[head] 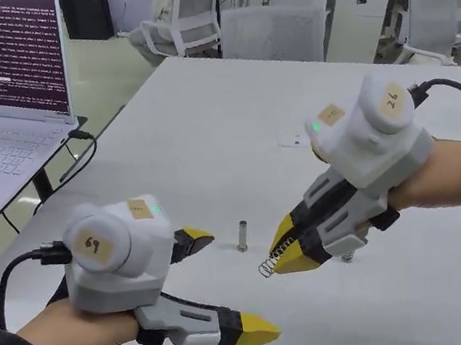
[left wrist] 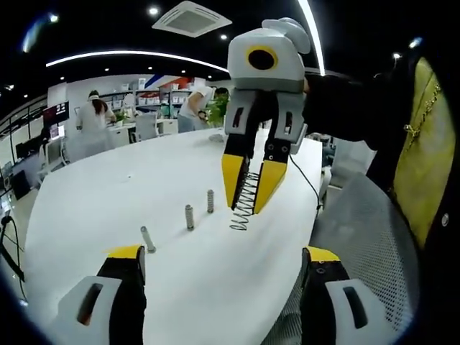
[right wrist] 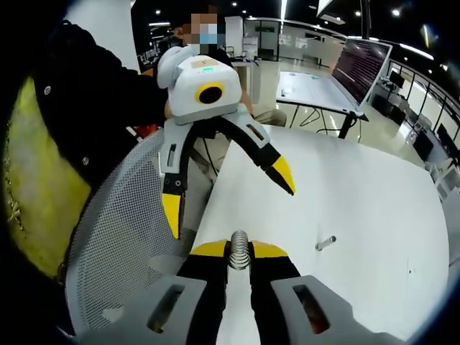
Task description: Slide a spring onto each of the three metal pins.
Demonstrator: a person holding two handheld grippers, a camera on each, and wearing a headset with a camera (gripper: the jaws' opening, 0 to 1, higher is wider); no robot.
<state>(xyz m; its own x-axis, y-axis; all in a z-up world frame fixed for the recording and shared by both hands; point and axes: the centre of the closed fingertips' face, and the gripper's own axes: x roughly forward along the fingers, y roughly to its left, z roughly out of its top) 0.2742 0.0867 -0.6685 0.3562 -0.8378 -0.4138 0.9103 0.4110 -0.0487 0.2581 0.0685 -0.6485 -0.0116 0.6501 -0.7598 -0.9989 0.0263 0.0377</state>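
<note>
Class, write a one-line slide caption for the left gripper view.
Right gripper holds a spring over the white table, beside three pins; left gripper open.

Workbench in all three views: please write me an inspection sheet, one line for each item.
Surface: white table, smooth.
Job's things: three metal pins in a row; one spring, not yet on a pin.
Clutter: open laptop at left; small white scrap.
Grippers: left gripper open, holding nothing; right gripper shut on the spring.
Cables: black cable at each gripper; laptop cable hanging.
Surroundings: office chairs, desks, people far behind.
</note>
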